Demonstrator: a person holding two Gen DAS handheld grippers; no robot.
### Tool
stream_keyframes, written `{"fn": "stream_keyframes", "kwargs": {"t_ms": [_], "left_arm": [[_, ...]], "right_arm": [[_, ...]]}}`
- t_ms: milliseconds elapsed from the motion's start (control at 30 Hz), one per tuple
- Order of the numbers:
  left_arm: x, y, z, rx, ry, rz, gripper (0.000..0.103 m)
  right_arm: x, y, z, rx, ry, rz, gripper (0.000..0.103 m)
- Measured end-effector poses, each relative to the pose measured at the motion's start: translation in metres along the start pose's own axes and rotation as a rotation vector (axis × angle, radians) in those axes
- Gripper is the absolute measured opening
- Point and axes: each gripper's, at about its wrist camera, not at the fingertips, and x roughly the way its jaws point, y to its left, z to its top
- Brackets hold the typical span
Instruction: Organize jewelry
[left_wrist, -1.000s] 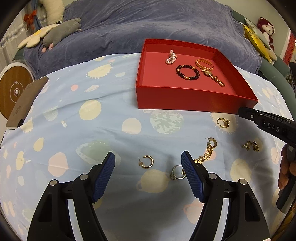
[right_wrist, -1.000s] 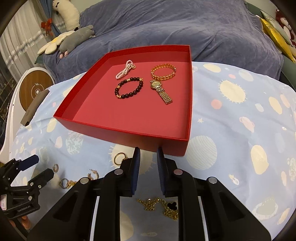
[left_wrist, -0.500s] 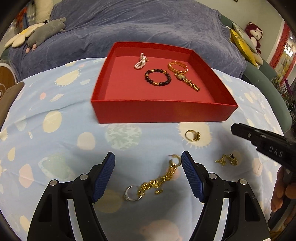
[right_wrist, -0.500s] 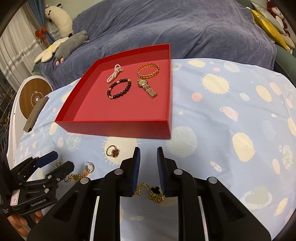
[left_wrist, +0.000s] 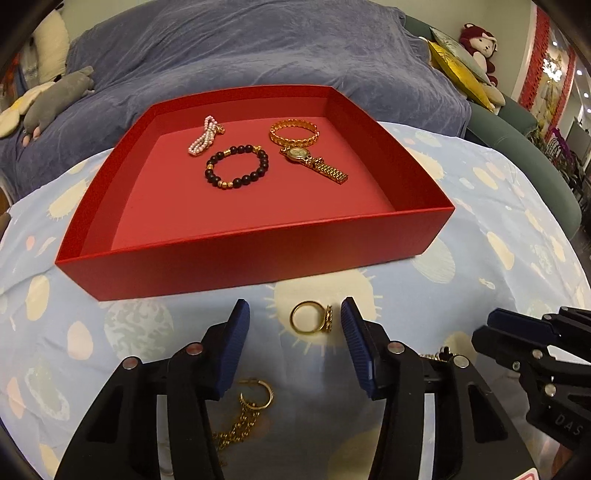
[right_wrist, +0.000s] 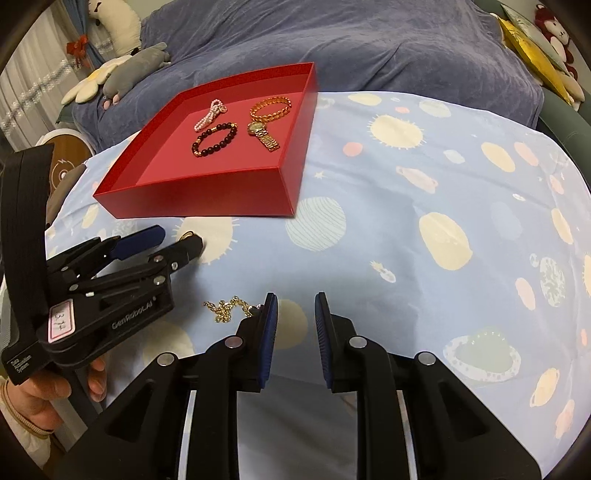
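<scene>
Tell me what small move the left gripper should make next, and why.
Probably ease the left gripper down and finish closing on the gold ring. The ring lies on the cloth between its closing jaws, untouched, just in front of the red box where the bracelets already sit.

Plush toys (left_wrist: 55, 99), blue throw (left_wrist: 240, 51)
</scene>
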Motion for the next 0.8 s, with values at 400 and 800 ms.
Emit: {"fn": "stream_keyframes", "kwargs": {"t_ms": [400, 800], "left_arm": [[-0.013, -0.002, 0.003, 0.025, -0.029, 0.014, 0.001], [-0.075, 0.022, -0.003, -0.047, -0.077, -0.028, 0.001]], "right_arm": [[-0.001, 0.010, -0.011, -0.048, 0.010, 0.034, 0.042], [0.002, 0.031, -0.017, -0.139, -0.004, 0.041, 0.042]]}}
